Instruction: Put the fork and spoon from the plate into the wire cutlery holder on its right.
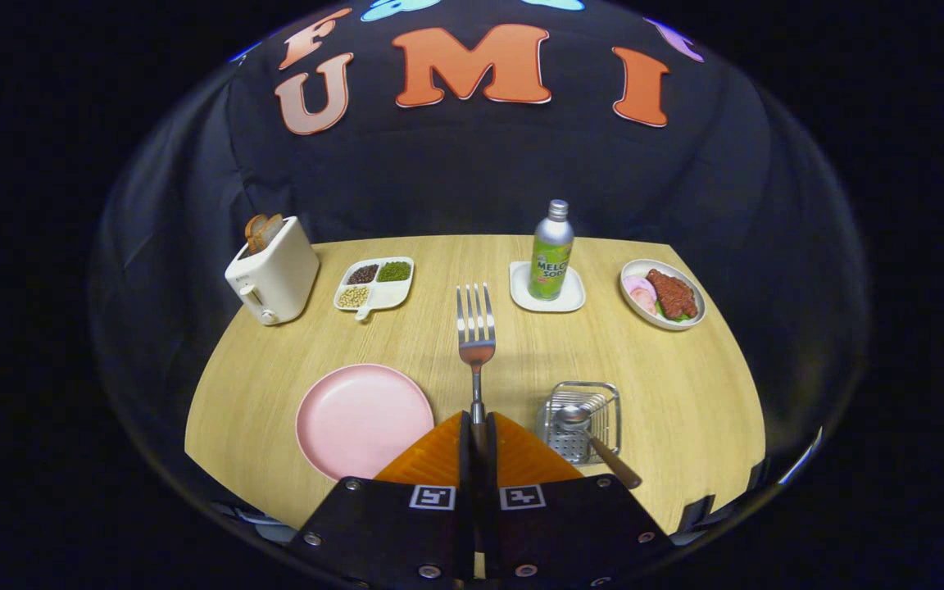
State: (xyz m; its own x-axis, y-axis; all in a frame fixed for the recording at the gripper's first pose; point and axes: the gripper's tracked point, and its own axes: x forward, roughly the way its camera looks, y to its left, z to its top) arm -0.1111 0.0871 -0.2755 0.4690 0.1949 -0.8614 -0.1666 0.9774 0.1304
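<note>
The claw is clamped on the fork by its handle, tines pointing ahead toward the far edge of the table, the fork lifted above the table's middle. The spoon already lies in the holder, bowl inside and its brown handle sticking out toward the near edge. The plate, matte pink and round, sits bare just left of the claw. To do this well, swing right over the holder, tip the tines downward, and lower them clear of the spoon before letting go; smooth steel may slip in the grip. The holder is a shiny wire box with a perforated floor, and the table is pale wood-grain.
</note>
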